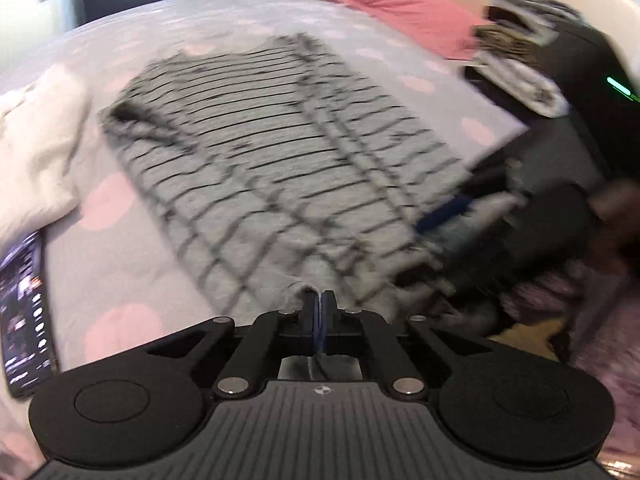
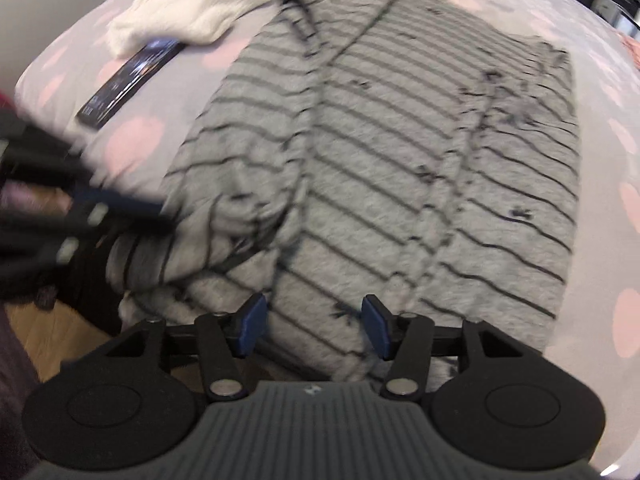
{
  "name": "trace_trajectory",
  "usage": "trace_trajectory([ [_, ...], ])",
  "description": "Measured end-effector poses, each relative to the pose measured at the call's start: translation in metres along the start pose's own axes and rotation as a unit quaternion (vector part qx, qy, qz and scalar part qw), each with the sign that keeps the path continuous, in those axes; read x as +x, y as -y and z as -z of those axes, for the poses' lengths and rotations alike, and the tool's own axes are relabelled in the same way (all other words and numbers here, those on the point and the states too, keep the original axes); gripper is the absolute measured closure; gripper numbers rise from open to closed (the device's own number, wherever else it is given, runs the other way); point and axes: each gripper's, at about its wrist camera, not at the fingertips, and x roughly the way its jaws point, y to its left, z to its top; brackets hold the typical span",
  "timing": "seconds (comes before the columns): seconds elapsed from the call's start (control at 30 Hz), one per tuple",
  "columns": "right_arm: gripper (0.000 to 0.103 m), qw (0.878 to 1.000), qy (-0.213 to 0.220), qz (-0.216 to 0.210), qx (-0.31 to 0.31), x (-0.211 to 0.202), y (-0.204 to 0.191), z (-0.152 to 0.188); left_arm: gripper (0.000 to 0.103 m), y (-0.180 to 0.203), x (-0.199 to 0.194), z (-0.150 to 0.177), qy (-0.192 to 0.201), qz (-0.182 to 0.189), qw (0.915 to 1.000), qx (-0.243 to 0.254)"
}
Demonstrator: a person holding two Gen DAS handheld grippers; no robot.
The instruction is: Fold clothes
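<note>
Left tongs (image 1: 319,300) are pressing together on the near hem of a grey striped top (image 1: 256,148), with a small pucker of cloth pinched between the tips and a thin strip of it showing behind them. Right tongs (image 2: 315,322) are standing spread, their blue pads (image 2: 252,318) hovering over the near edge of the same top (image 2: 380,152) without pressing on it; whether they are touching the cloth I cannot tell. Ahead of both tongs the top is lying flat on a bed (image 1: 120,272) covered in a pale lilac sheet with pink spots, its sleeves folded inward over the body so that the stripes are crossing at angles. Beyond and to the left of the left tongs a white garment (image 1: 36,140) is lying crumpled on the bed, and just beside it, nearer the bed's edge, a phone (image 1: 24,312) with a lit screen is resting. Far ahead of the left tongs a pink pillow (image 1: 400,4) is sitting at the head of the bed, and to their right a pile of folded clothes (image 1: 516,44) is showing, blurred. In the right wrist view the left tongs are appearing as a dark blur at the left side, at the top's near corner.
</note>
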Motion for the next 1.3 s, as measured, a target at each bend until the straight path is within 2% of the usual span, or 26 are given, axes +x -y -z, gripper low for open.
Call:
trace_trajectory([
  [0.1, 0.046, 0.999, 0.01, -0.002, 0.03, -0.006, 0.01, -0.001, 0.103, 0.018, 0.001, 0.002, -0.004, 0.027, 0.9989, 0.037],
  [0.2, 0.046, 0.998, 0.021, -0.01, 0.051, -0.012, 0.014, -0.002, 0.103, 0.024, 0.006, 0.002, -0.011, 0.041, 0.998, 0.048],
  [0.37, 0.046, 0.997, 0.025, -0.023, 0.068, -0.016, 0.017, -0.003, 0.103, 0.026, 0.008, 0.002, -0.007, 0.064, 0.997, 0.043],
  [0.53, 0.046, 0.989, 0.035, -0.093, 0.113, -0.015, 0.021, -0.004, 0.103, 0.034, 0.02, 0.0, -0.013, 0.092, 0.9947, 0.044],
  [0.6, 0.046, 0.989, 0.032, -0.097, 0.11, -0.015, 0.019, -0.005, 0.103, 0.038, 0.021, 0.0, -0.011, 0.094, 0.994, 0.054],
  [0.8, 0.048, 0.988, 0.011, -0.103, 0.113, -0.005, 0.015, -0.004, 0.102, 0.033, 0.014, -0.001, -0.025, 0.097, 0.9944, 0.035],
  [0.93, 0.049, 0.986, 0.005, -0.112, 0.122, 0.001, 0.018, -0.003, 0.099, 0.031, 0.012, -0.002, -0.033, 0.116, 0.9922, 0.03],
  [0.97, 0.051, 0.986, 0.003, -0.116, 0.124, 0.003, 0.018, -0.003, 0.096, 0.03, 0.012, -0.002, -0.036, 0.117, 0.992, 0.03],
  [1.1, 0.061, 0.986, -0.004, -0.12, 0.119, 0.013, 0.014, -0.005, 0.095, 0.028, 0.008, -0.002, -0.031, 0.108, 0.9933, 0.026],
  [1.17, 0.072, 0.987, -0.006, -0.118, 0.111, 0.017, 0.011, -0.006, 0.095, 0.025, 0.005, -0.002, -0.025, 0.101, 0.9943, 0.021],
  [1.2, 0.086, 0.987, -0.008, -0.119, 0.107, 0.018, 0.009, -0.006, 0.091, 0.023, 0.003, -0.003, -0.024, 0.095, 0.995, 0.018],
  [1.23, 0.09, 0.987, -0.009, -0.124, 0.103, 0.019, 0.008, -0.007, 0.089, 0.02, 0.002, -0.003, -0.023, 0.089, 0.9957, 0.015],
  [1.3, 0.092, 0.988, -0.008, -0.119, 0.094, 0.017, 0.004, -0.007, 0.081, 0.015, -0.002, -0.005, -0.023, 0.076, 0.9968, 0.008],
])
